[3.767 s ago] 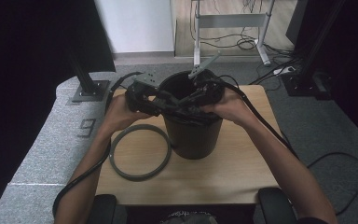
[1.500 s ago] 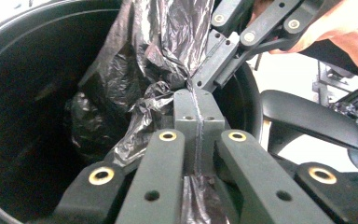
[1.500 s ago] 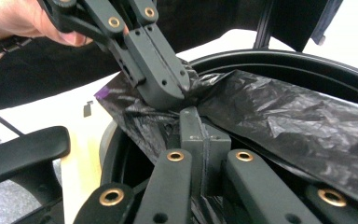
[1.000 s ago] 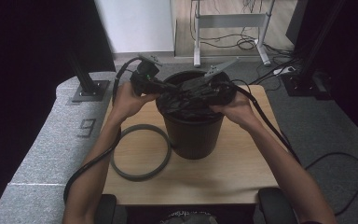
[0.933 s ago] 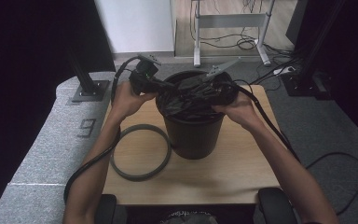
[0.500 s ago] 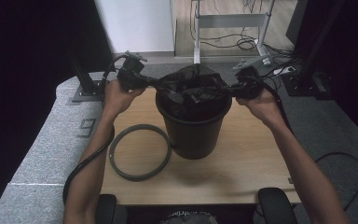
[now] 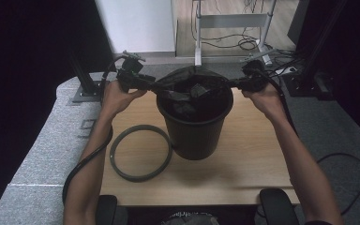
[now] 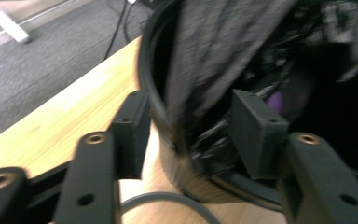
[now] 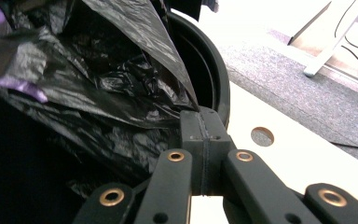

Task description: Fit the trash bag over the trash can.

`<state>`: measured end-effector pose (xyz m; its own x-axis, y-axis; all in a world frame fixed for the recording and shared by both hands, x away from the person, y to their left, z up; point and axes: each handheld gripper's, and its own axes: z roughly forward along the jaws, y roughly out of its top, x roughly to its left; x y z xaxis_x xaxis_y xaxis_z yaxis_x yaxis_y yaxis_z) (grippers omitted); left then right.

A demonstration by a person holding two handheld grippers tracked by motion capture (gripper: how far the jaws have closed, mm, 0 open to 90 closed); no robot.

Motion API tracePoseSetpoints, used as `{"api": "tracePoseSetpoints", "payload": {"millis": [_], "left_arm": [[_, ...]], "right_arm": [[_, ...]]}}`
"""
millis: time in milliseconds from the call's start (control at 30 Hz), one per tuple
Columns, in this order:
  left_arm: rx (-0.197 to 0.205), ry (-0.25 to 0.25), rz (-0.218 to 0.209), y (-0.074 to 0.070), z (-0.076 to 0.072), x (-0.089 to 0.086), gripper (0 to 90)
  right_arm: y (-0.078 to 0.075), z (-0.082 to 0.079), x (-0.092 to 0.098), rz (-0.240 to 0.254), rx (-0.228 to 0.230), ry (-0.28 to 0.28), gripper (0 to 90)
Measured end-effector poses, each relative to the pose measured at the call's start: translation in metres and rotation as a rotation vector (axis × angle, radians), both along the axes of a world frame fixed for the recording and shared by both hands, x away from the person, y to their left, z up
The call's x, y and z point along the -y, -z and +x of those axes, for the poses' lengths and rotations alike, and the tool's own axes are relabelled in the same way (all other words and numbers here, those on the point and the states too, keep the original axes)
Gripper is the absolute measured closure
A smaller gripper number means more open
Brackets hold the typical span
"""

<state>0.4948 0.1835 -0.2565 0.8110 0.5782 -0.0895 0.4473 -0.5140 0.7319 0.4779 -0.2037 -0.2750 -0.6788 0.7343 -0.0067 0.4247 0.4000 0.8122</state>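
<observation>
A black bucket (image 7: 194,136) stands in the middle of the wooden table (image 7: 253,159). A black bin bag (image 7: 187,96) sits inside it, pulled across the mouth between both grippers. My left gripper (image 7: 159,88) is at the bucket's left rim. In the left gripper view its jaws (image 8: 193,121) have just been opening and now straddle the rim (image 8: 154,88) and a fold of the bag (image 8: 214,51), pads apart from both. At the right rim, my right gripper (image 7: 232,84) is shut, pinching the bag's edge (image 9: 135,28) between its pads (image 9: 191,133).
A dark rubber ring (image 7: 140,152) lies flat on the table, left of the bucket. A round hole (image 9: 262,136) is in the tabletop near the right gripper. Beyond the table are a white stand (image 7: 232,21), floor cables (image 7: 243,44) and black posts (image 7: 82,77).
Both hands have spread apart from above the bucket mouth to its left and right rims. The bag is drawn out wide between them.
</observation>
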Motion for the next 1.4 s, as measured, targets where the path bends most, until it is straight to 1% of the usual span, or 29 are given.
{"api": "tracePoseSetpoints", "payload": {"millis": [67,100,133,167,200,233,267,300,333,367,433,467,567,633,667,833,933,1000,1067,1100,1133,1167,1233,1300,1367,1400], "left_arm": [[0.010,0.001,0.025,0.001,-0.002,0.005,40.6],[0.010,-0.012,0.060,0.004,-0.001,0.008,40.7],[0.011,-0.026,0.086,0.006,0.000,0.010,41.9],[0.012,-0.035,0.105,0.009,0.001,0.012,46.6],[0.017,-0.050,0.116,0.012,0.002,0.013,53.2],[0.022,-0.064,0.125,0.013,0.002,0.013,58.6],[0.031,-0.079,0.137,0.015,0.003,0.013,66.1],[0.028,-0.077,0.130,0.016,0.004,0.012,70.1],[0.019,-0.073,0.114,0.017,0.005,0.011,73.3],[0.014,-0.078,0.101,0.017,0.006,0.011,76.9],[0.007,-0.089,0.092,0.016,0.007,0.011,78.8],[0.007,-0.093,0.094,0.015,0.007,0.011,80.2],[0.010,-0.098,0.112,0.014,0.006,0.014,81.6],[0.006,-0.094,0.113,0.013,0.006,0.016,81.5],[0.004,-0.092,0.113,0.013,0.006,0.016,81.4],[0.004,-0.078,0.114,0.013,0.004,0.020,80.2],[0.002,-0.074,0.114,0.013,0.003,0.020,80.1],[0.003,-0.076,0.115,0.013,0.003,0.020,80.5],[0.003,-0.073,0.112,0.013,0.003,0.019,81.4],[0.002,-0.071,0.112,0.013,0.003,0.019,81.9],[0.001,-0.070,0.110,0.013,0.003,0.018,82.4],[0.001,-0.071,0.109,0.014,0.003,0.018,82.7],[0.000,-0.069,0.107,0.014,0.002,0.018,83.3],[0.003,-0.068,0.107,0.014,0.002,0.018,83.9],[0.004,-0.070,0.109,0.014,0.001,0.017,85.2],[0.006,-0.071,0.109,0.014,0.001,0.017,85.7]], "right_arm": [[-0.002,0.002,-0.003,0.008,0.001,-0.002,88.9],[-0.003,0.003,-0.004,0.011,0.003,-0.005,88.9],[-0.003,0.004,-0.005,0.018,0.003,-0.008,88.9],[-0.003,0.004,-0.006,0.020,0.002,-0.011,88.9],[-0.003,0.005,-0.007,0.016,-0.002,-0.011,87.6],[-0.002,0.005,-0.007,0.014,-0.013,-0.013,79.7],[-0.002,0.005,-0.008,0.011,-0.017,-0.010,73.0],[-0.001,0.003,-0.008,-0.003,-0.015,-0.004,66.5],[-0.002,0.001,-0.007,-0.011,-0.019,-0.010,60.6],[-0.003,-0.001,-0.007,-0.010,-0.025,-0.016,57.5],[-0.006,-0.009,-0.006,0.004,-0.030,-0.036,52.4],[-0.008,-0.015,-0.007,0.012,-0.037,-0.060,50.9],[-0.011,-0.030,-0.015,0.019,-0.048,-0.128,46.9],[-0.011,-0.036,-0.022,0.031,-0.062,-0.168,43.8],[-0.009,-0.039,-0.029,0.031,-0.074,-0.189,42.2],[0.003,-0.044,-0.061,0.021,-0.094,-0.256,38.3],[0.011,-0.042,-0.079,0.029,-0.107,-0.275,36.8],[0.014,-0.041,-0.089,0.054,-0.118,-0.283,36.8],[0.015,-0.039,-0.095,0.060,-0.113,-0.279,36.8],[0.015,-0.038,-0.099,0.064,-0.111,-0.273,37.0],[0.016,-0.038,-0.101,0.073,-0.112,-0.273,39.2],[0.016,-0.037,-0.103,0.074,-0.111,-0.267,44.7],[0.017,-0.036,-0.108,0.055,-0.101,-0.270,63.9],[0.019,-0.034,-0.110,0.046,-0.103,-0.273,79.8],[0.021,-0.032,-0.111,0.028,-0.112,-0.285,88.1],[0.021,-0.032,-0.111,0.024,-0.110,-0.288,88.7]]}}
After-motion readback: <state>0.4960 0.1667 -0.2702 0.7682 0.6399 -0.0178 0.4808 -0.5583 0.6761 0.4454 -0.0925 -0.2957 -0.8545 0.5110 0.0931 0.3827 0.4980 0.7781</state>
